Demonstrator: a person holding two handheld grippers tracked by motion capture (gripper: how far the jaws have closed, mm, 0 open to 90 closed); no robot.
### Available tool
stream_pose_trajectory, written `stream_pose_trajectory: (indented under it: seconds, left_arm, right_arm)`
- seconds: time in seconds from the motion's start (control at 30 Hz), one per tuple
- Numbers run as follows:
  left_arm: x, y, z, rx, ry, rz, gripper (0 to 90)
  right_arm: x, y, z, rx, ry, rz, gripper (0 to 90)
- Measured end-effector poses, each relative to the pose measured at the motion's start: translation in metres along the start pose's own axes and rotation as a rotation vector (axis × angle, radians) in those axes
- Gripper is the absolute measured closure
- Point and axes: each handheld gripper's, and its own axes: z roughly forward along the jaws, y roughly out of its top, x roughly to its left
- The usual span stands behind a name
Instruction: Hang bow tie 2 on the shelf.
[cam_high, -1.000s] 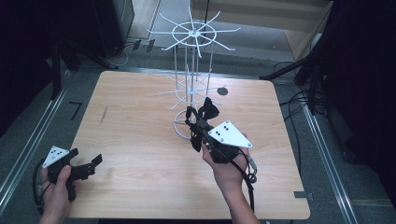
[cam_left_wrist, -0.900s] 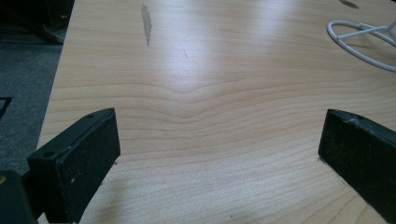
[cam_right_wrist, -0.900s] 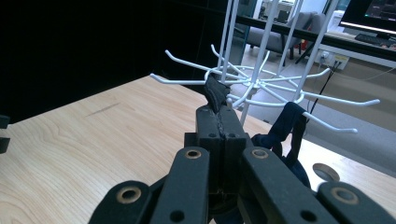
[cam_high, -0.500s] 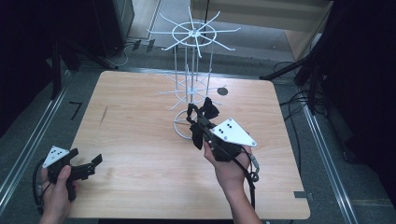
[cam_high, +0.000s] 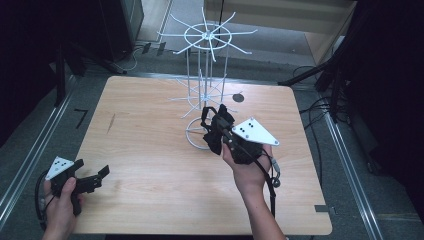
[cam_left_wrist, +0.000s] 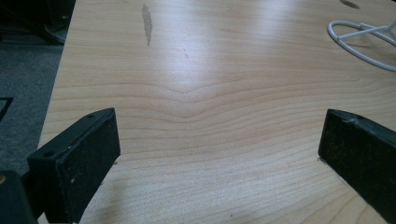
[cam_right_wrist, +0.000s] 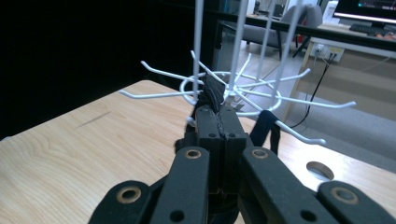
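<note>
The right claw (cam_right_wrist: 219, 123) is pinching a dark strap (cam_right_wrist: 212, 95) between jaws pressed together, holding it up against the lower hooks of the white rack (cam_high: 205, 90); part of the strap, a loop (cam_right_wrist: 267, 126), is already sitting over one hook, so the hanging is looking roughly half done, with the pinched end not yet seated and the release remaining; the left claw (cam_high: 92, 179) is resting spread and empty low over the table (cam_high: 150, 150) near its left front corner, well apart from the rack; counting: one rack with two tiers of hooks, one strap, two claws, one round hole (cam_high: 238, 97) in the table beside the rack.
</note>
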Motion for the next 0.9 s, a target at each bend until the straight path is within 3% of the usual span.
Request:
stream_pose_trajectory:
  seconds: [0.33,0.9]
  left_arm:
    - [0.000,0.000,0.000,0.002,-0.003,-0.001,0.0]
    - [0.000,0.000,0.000,0.000,-0.003,0.001,0.0]
  right_arm:
    - [-0.016,-0.013,0.014,0.037,-0.007,0.071,90.0]
    - [-0.014,-0.029,0.037,0.093,-0.006,0.076,90.0]
